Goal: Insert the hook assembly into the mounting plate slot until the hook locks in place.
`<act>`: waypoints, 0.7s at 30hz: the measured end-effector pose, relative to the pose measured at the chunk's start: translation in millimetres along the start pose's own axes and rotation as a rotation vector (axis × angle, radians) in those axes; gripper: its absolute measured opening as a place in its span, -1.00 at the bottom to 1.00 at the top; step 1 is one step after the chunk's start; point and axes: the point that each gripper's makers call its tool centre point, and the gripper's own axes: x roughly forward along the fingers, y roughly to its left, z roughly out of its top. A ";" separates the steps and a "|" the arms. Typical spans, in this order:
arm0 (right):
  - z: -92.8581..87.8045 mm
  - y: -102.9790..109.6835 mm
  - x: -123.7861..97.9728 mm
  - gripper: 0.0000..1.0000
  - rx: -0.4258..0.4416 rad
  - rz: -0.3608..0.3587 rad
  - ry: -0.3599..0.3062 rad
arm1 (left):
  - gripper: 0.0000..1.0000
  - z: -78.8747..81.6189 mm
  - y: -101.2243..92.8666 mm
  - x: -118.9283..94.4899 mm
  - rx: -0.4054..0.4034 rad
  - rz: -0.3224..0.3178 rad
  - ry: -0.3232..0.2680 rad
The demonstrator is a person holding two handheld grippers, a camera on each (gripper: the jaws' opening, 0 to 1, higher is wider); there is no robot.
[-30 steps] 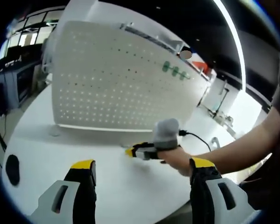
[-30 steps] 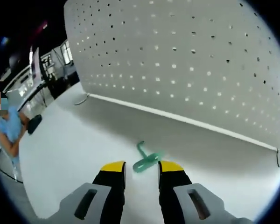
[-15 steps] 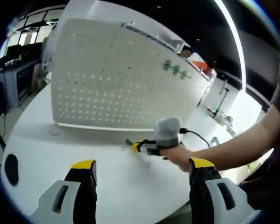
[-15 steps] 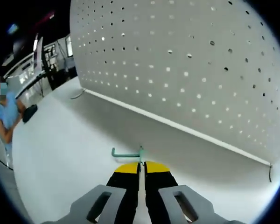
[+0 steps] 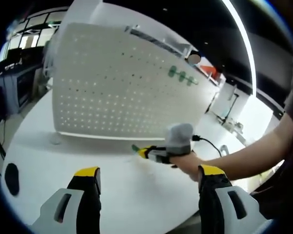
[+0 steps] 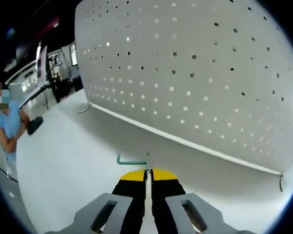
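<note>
The right tongs [image 6: 147,174] clench the green hook [image 6: 132,160], its shank running leftward across their tips; the pegboard [image 6: 195,73] stands ahead. The left tongs [image 5: 145,180] hang released.

Black jaws, yellow tips, grey mounts

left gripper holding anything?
No, the left gripper has its jaws wide apart with bare table between them.
</note>
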 end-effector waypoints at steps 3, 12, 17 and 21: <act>5.9 -3.1 -6.2 -1.00 -0.015 -0.006 -0.015 | 0.68 1.4 -3.0 -0.8 0.009 -0.001 -0.002; 20.4 -5.5 -25.2 -1.00 0.007 -0.011 -0.061 | 0.72 9.5 -11.4 -5.9 0.013 -0.011 -0.029; 27.7 -7.3 -39.9 -1.00 0.026 -0.011 -0.090 | 0.71 14.4 -18.2 -7.3 0.025 -0.014 -0.037; 32.9 -9.0 -53.2 -1.00 0.019 -0.010 -0.114 | 0.71 19.1 -22.8 -9.5 0.030 -0.018 -0.052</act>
